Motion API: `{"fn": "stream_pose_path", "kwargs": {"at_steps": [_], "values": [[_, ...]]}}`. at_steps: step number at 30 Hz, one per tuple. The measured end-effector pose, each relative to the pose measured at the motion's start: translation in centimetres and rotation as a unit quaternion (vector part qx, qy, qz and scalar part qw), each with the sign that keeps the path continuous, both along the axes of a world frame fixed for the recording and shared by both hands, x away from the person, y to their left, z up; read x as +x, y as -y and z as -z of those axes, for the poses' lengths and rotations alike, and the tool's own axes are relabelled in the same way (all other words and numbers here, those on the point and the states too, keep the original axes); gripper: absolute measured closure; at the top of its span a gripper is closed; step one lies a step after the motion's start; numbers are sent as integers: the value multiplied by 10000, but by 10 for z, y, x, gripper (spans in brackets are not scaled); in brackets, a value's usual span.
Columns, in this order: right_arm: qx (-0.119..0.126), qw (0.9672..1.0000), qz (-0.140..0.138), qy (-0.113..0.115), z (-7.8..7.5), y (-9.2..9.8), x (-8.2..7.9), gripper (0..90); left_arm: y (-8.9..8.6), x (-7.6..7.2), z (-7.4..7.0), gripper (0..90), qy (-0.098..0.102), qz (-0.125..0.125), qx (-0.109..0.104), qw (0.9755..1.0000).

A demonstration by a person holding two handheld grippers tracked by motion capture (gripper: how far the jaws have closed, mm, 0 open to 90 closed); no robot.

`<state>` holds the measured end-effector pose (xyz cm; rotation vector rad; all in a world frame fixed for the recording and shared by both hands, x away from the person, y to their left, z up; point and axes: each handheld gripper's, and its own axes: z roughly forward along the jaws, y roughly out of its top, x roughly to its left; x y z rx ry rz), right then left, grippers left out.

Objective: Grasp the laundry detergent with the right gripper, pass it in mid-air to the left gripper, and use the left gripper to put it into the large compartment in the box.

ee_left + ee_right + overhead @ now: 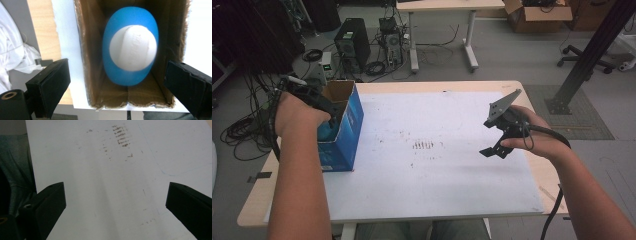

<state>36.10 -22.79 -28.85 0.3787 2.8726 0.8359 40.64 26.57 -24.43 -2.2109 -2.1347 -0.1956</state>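
A blue bottle (130,53) with a white cap (133,47) stands inside an open blue cardboard box (343,125), seen from above in the left gripper view with brown cardboard walls around it. The box stands at the left edge of a white sheet (432,165) that covers the wooden table (257,202). The left gripper (319,102) hangs over the mouth of the box; its jaws stand wide apart, one on each side of the box, clear of the bottle and gripping nothing. The right gripper (492,150) hovers well apart over the right part of the sheet, its jaws also spread wide and empty, near some brown smudges (121,136) on the sheet.
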Motion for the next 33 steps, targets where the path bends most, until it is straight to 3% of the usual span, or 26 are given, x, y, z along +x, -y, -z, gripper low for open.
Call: {"fn": "stream_pose_path", "kwargs": {"at_steps": [9,18,24,28,30,33], "values": [[10,10000,-36,39,-3,0,-3,31,12,-4,-21,2,372,247,216,9988],[2,10000,-39,55,-5,0,-4,31,21,-6,-32,2,435,449,226,9978],[-42,10000,-32,39,-6,1,-4,31,29,-10,-47,2,546,696,309,9956],[-92,10000,-27,16,-6,2,-4,31,44,-16,-64,3,682,1088,389,9910],[-110,9999,-26,13,-7,2,-4,31,53,-19,-71,2,733,1259,321,9888],[-135,9999,-30,16,-8,1,-4,31,69,-23,-83,2,781,1585,335,9837]]}}
